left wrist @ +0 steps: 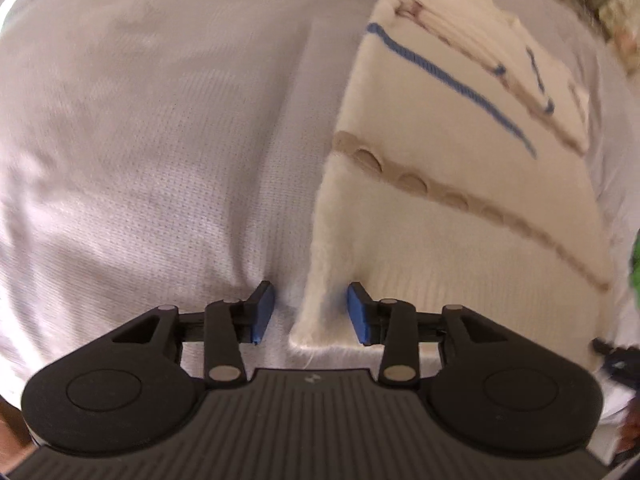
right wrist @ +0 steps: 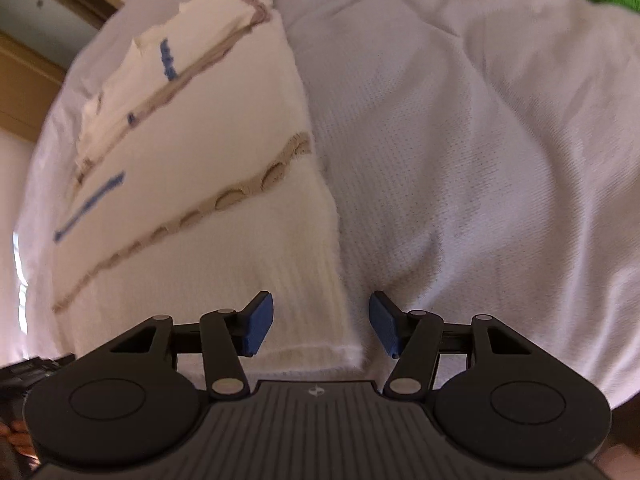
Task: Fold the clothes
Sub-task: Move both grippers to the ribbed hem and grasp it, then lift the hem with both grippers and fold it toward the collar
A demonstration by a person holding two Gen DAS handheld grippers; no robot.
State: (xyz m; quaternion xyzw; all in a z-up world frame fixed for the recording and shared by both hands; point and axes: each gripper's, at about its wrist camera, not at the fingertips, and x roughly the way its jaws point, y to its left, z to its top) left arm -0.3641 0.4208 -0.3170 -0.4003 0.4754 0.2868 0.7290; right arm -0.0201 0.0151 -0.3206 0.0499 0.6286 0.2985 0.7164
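Sweater (left wrist: 460,208), fuzzy cream knit, lies folded

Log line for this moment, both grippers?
left gripper: open, straddling cream sweater near-left corner | right gripper: open, at near-right corner | white bedspread underneath

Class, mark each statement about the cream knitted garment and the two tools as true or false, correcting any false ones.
1. The left tool is open, straddling a corner of the cream knitted garment with blue and tan stripes. True.
2. The right tool is clamped shut. False: its jaws stand apart.
3. The garment lies on a white textured bedsheet. True.
4. The garment's stripes are red. False: they are blue and tan.
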